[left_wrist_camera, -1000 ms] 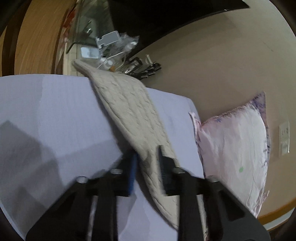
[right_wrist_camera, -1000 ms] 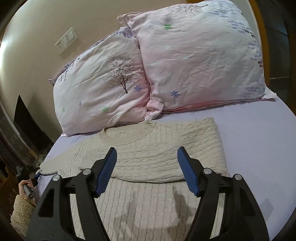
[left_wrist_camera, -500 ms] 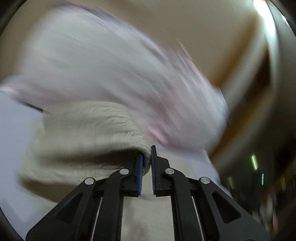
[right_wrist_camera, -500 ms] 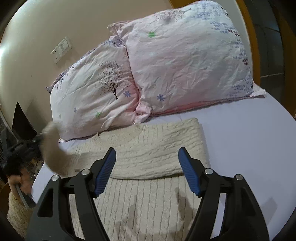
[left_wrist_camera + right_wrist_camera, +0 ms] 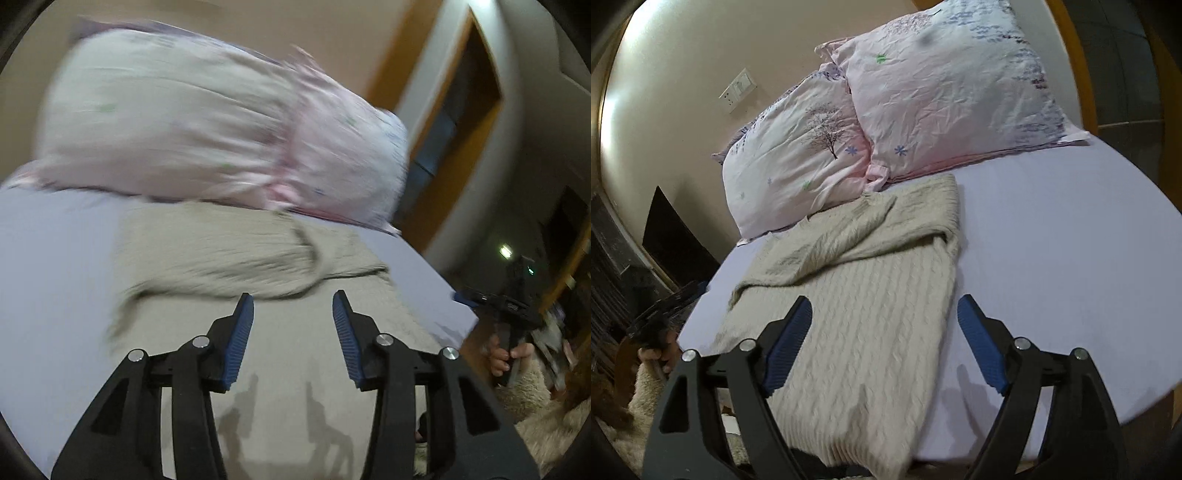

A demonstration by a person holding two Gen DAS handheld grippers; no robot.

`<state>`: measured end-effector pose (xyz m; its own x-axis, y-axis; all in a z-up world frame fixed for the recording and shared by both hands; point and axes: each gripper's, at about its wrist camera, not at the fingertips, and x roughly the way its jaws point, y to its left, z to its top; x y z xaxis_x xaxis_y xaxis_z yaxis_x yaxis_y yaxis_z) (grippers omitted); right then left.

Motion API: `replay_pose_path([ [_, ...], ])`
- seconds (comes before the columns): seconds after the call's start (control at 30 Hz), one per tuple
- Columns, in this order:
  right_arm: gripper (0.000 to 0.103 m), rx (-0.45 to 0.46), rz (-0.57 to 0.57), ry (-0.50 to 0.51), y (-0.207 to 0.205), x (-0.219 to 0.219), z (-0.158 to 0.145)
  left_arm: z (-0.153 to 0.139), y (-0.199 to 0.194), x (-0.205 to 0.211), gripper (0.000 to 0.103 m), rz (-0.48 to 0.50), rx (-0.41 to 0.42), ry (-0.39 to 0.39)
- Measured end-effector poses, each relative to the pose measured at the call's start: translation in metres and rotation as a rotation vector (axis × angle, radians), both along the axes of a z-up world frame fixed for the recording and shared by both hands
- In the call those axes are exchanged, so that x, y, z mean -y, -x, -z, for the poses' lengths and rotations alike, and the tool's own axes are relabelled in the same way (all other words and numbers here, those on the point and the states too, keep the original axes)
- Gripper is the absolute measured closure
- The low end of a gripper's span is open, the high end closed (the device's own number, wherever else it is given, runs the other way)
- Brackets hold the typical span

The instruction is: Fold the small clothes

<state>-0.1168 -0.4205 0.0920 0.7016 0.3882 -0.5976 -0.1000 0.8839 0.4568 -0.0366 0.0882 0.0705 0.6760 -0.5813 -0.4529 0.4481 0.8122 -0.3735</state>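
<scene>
A cream cable-knit sweater (image 5: pixel 864 295) lies flat on the lavender bed sheet (image 5: pixel 1071 258), both sleeves folded across its chest. It also shows in the left wrist view (image 5: pixel 295 350), blurred. My left gripper (image 5: pixel 293 306) is open and empty, just above the sweater's body, below the folded sleeve (image 5: pixel 229 258). My right gripper (image 5: pixel 884 314) is open and empty above the sweater's lower half. The left gripper also shows in the right wrist view (image 5: pixel 668 310), at the bed's left edge. The right gripper also shows in the left wrist view (image 5: pixel 509 306), off the bed's right side.
Two pink floral pillows (image 5: pixel 798 155) (image 5: pixel 945 85) lean on the wall behind the sweater. A wall switch (image 5: pixel 738 90) is above them. The bed's front edge (image 5: pixel 1108 417) is close. A wooden door frame (image 5: pixel 424 110) stands at the right.
My left gripper carried the left sleeve across the sweater's chest, opened and let it go. The right gripper has drawn back and lifted a little, still open.
</scene>
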Motion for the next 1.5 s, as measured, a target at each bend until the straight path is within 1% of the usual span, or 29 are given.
replay_pose_path([
  [0.07,0.024,-0.007,0.019,0.001,-0.007,-0.007,-0.004,0.003,0.017,-0.022,0.058,-0.08,0.004,0.026],
  [0.1,0.031,-0.02,0.015,-0.016,-0.018,-0.015,-0.007,0.004,0.024,-0.031,0.055,-0.117,0.007,0.045],
  [0.13,0.037,-0.031,0.001,-0.024,-0.033,-0.028,-0.01,0.006,0.033,-0.04,0.048,-0.152,0.013,0.065],
  [0.17,0.038,-0.037,-0.004,-0.012,-0.044,-0.039,-0.014,0.01,0.041,-0.044,0.044,-0.181,0.02,0.073],
  [0.23,0.041,-0.035,-0.009,0.066,-0.078,-0.072,-0.023,0.017,0.055,-0.043,0.031,-0.23,0.024,0.06],
  [0.27,0.042,-0.035,-0.012,0.125,-0.104,-0.096,-0.028,0.021,0.062,-0.041,0.028,-0.257,0.021,0.045],
  [0.3,0.046,-0.048,-0.006,0.165,-0.126,-0.113,-0.029,0.024,0.066,-0.04,0.025,-0.269,0.02,0.039],
  [0.4,0.054,-0.159,0.024,0.263,-0.198,-0.16,-0.016,0.04,0.085,-0.036,0.02,-0.29,0.009,0.027],
  [0.47,0.055,-0.239,0.053,0.314,-0.24,-0.181,0.002,0.046,0.095,-0.037,0.02,-0.299,0.008,0.008],
  [0.53,0.057,-0.297,0.072,0.365,-0.264,-0.192,0.019,0.052,0.102,-0.038,0.018,-0.321,0.007,-0.022],
  [0.57,0.063,-0.335,0.087,0.412,-0.276,-0.197,0.031,0.054,0.104,-0.041,0.017,-0.331,0.005,-0.029],
  [0.6,0.094,-0.373,0.104,0.452,-0.283,-0.196,0.043,0.056,0.105,-0.043,0.017,-0.335,-0.001,-0.031],
  [0.63,0.096,-0.39,0.109,0.454,-0.285,-0.192,0.049,0.057,0.106,-0.045,0.017,-0.333,-0.004,-0.028],
  [0.67,0.097,-0.373,0.115,0.407,-0.284,-0.183,0.049,0.058,0.107,-0.048,0.017,-0.33,-0.006,-0.022],
  [0.73,0.097,-0.289,0.159,0.314,-0.27,-0.16,0.032,0.061,0.105,-0.054,0.017,-0.323,-0.008,-0.005],
  [0.8,0.097,-0.116,0.201,0.17,-0.237,-0.124,-0.001,0.065,0.101,-0.057,0.017,-0.306,-0.02,0.021],
  [0.87,0.092,-0.056,0.254,0.151,-0.205,-0.096,-0.015,0.068,0.098,-0.057,0.017,-0.291,-0.026,0.032],
  [0.9,0.077,-0.062,0.274,0.149,-0.189,-0.082,-0.015,0.07,0.097,-0.055,0.017,-0.277,-0.028,0.032],
  [0.93,0.056,-0.084,0.309,0.16,-0.166,-0.061,-0.011,0.072,0.097,-0.054,0.017,-0.266,-0.03,0.03],
  [0.97,0.047,-0.092,0.326,0.165,-0.15,-0.049,-0.009,0.073,0.097,-0.054,0.017,-0.254,-0.033,0.028],
  [1.0,0.042,-0.091,0.338,0.157,-0.128,-0.031,-0.006,0.075,0.097,-0.054,0.017,-0.245,-0.036,0.028],
  [1.03,0.042,-0.085,0.334,0.134,-0.108,-0.016,-0.004,0.077,0.099,-0.054,0.017,-0.23,-0.042,0.032],
  [1.1,0.042,-0.071,0.252,0.023,-0.058,0.016,0.0,0.08,0.101,-0.058,0.017,-0.201,-0.056,0.053],
  [1.13,0.041,-0.06,0.204,-0.034,-0.037,0.027,0.001,0.083,0.102,-0.062,0.017,-0.173,-0.068,0.082],
  [1.2,0.037,-0.053,0.087,-0.136,0.01,0.042,0.004,0.088,0.104,-0.07,0.017,-0.137,-0.087,0.131],
  [1.27,0.037,-0.085,-0.025,-0.207,0.05,0.045,0.01,0.093,0.104,-0.076,0.017,-0.112,-0.106,0.165],
  [1.33,0.037,-0.11,-0.076,-0.234,0.071,0.042,0.015,0.101,0.103,-0.083,0.017,-0.1,-0.14,0.195],
  [1.4,0.036,-0.164,-0.095,-0.28,0.088,0.044,0.03,0.109,0.103,-0.087,0.017,-0.09,-0.162,0.219],
  [1.5,0.035,-0.275,-0.098,-0.412,0.088,0.046,0.068,0.125,0.101,-0.083,0.017,-0.065,-0.201,0.267],
])
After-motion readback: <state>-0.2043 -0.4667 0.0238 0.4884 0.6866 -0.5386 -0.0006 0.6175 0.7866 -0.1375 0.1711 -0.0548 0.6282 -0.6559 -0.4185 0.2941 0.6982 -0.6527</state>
